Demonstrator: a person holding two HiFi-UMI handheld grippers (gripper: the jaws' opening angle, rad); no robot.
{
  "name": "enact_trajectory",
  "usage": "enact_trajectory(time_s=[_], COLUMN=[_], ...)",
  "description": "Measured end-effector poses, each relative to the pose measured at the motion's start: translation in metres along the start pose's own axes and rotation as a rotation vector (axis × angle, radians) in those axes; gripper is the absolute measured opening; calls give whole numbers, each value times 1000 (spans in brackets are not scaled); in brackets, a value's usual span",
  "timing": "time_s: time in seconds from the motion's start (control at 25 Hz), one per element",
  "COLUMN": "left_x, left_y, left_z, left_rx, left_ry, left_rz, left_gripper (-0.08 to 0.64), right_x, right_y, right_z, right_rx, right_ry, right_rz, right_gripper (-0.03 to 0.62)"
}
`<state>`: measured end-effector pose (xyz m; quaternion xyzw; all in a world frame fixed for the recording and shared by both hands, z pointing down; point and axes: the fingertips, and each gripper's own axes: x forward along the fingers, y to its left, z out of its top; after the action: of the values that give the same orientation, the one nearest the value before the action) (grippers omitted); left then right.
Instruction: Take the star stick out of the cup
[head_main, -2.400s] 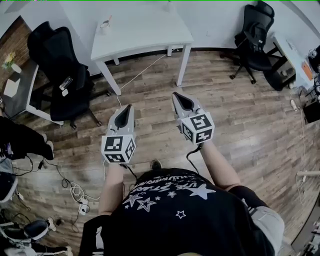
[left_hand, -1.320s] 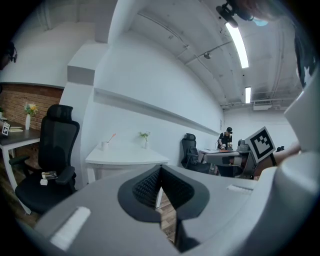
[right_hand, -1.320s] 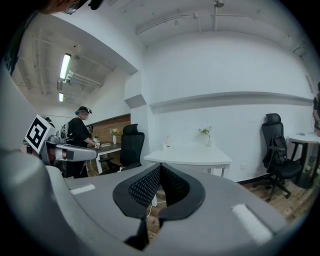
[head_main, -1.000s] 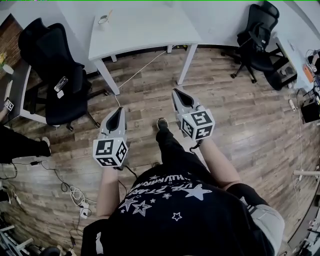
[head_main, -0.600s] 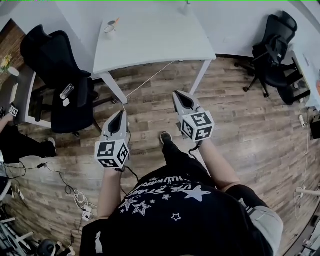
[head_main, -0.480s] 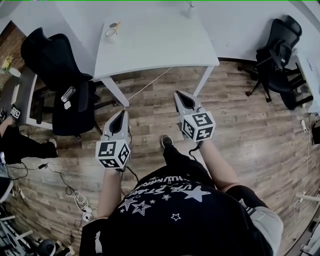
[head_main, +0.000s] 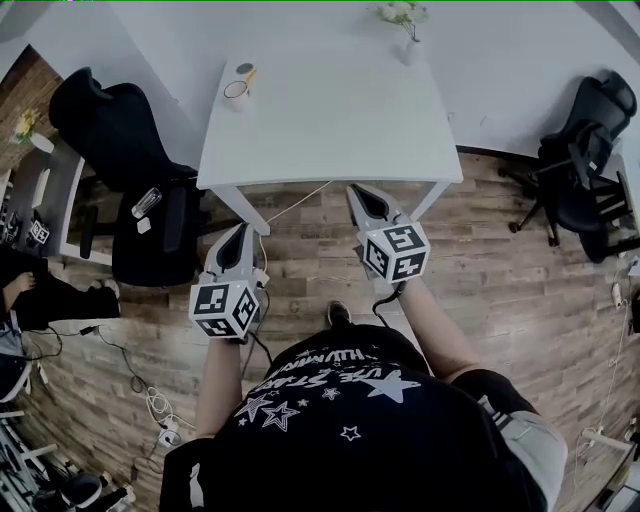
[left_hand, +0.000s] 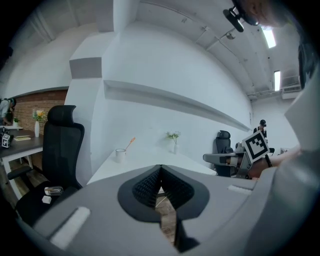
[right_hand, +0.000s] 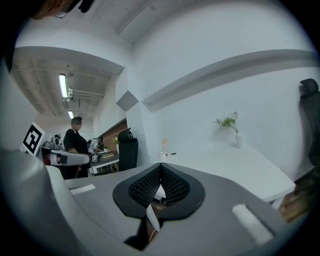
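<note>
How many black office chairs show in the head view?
2. The left chair stands beside the table, on its left; the right chair stands at the right, near the wall. Wheeled bases at the lower left edge may belong to others.

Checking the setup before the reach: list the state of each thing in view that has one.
left gripper: shut, empty.
right gripper: shut, empty.
cup: upright on the table, near its far left corner.
star stick: in the cup, leaning, untouched.
vase: upright at the table's far edge, flowers in it.
</note>
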<state>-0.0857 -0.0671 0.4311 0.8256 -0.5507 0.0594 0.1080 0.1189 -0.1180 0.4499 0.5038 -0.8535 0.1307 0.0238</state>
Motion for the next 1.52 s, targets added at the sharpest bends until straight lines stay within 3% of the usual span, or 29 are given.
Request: enact_trajectory(time_s=[0.28,0.48,0.6,1.04,1.52], left_x=[33,42,47,121,201], left_y=[24,35,51,113,193], left_z=[3,0,-8,12,41], left_rx=[-72,-101,-128,-125,-134], left_ry=[7,20,31,19,24], left_rz=[80,104,122,104,92], left_gripper=[3,3,3,3,3], right_x=[52,73,89,179,301], right_y=[-16,-26,-23,-26,-18], right_z=[9,22,16,21,28], right_rx=[-3,40,46,41,50], right_ry=[19,-38,-22,23,76], right_rz=[71,59,64,85,138], right_gripper=[15,15,15,17,189])
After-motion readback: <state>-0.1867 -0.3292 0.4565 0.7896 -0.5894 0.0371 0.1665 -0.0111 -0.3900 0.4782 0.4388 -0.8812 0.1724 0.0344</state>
